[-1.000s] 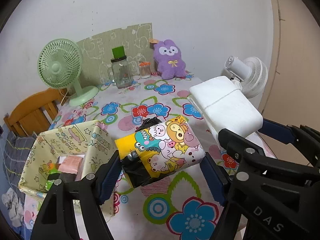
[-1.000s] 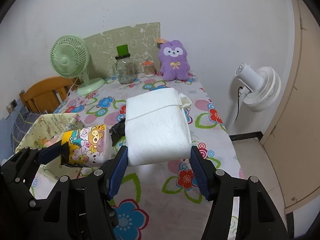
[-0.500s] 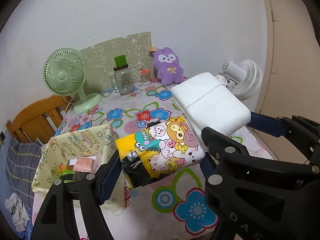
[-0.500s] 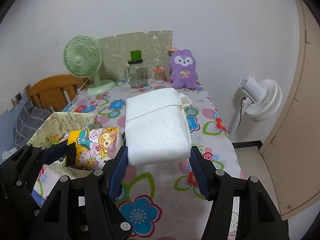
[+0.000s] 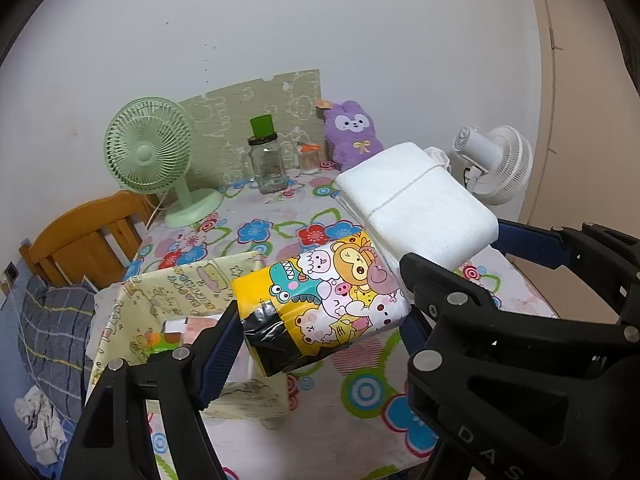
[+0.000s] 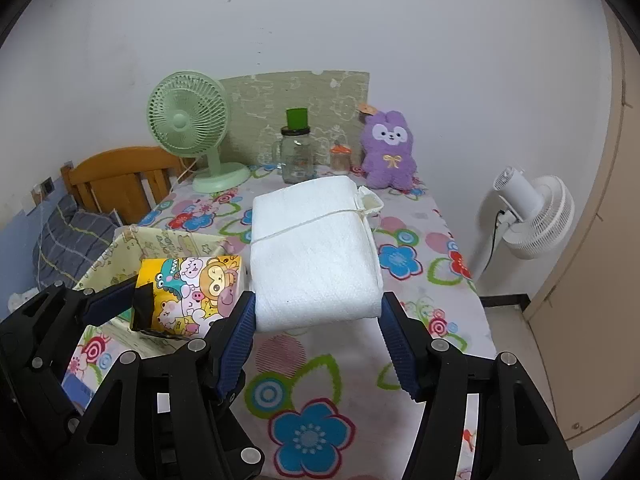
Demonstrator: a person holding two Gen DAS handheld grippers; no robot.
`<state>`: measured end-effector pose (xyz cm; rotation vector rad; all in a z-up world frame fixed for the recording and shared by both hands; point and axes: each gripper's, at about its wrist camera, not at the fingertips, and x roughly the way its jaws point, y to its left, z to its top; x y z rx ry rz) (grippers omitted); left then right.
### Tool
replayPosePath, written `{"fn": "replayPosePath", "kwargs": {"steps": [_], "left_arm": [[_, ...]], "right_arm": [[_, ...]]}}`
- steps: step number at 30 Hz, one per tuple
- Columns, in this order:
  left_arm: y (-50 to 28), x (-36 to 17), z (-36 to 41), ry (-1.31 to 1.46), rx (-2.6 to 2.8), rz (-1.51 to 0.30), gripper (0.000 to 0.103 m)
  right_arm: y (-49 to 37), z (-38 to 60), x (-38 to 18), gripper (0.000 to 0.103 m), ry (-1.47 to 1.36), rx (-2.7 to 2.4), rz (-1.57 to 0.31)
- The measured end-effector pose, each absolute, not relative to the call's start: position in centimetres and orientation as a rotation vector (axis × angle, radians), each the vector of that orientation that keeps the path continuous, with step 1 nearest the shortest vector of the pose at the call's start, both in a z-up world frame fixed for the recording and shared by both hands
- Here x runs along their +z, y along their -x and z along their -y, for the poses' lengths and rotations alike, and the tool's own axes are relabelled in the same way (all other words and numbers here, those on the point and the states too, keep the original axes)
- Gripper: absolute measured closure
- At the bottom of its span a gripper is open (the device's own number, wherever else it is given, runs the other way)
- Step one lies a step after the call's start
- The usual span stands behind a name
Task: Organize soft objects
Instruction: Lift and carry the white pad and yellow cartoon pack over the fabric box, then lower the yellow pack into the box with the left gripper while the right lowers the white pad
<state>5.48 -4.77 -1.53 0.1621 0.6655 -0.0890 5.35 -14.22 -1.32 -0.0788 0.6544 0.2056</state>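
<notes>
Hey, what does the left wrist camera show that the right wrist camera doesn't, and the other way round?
Only the left wrist view looks down into the fabric bin, showing a pink item inside.

Only the right wrist view shows the beige cabinet door and the floor beneath the white fan.

Both show the left gripper shut on the cartoon tissue pack, the right gripper shut on the white bundle, the green fan, glass jar and purple plush.

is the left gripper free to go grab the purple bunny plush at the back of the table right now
Probably not. The left gripper is shut on the cartoon tissue pack, so its jaws are full. The purple bunny plush sits at the table's far edge, with the right gripper's white bundle held up before it.
</notes>
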Motion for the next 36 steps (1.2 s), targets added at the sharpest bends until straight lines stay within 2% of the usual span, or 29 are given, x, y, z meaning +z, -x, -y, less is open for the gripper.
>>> {"fn": "replayPosePath", "kwargs": {"steps": [36], "left_arm": [[-9.7, -3.2, -6.2, -0.085, 0.054, -0.714, 0.024]], "right_arm": [[-10.6, 2.6, -2.9, 0.038, 0.121, 0.340, -0.694]]}}
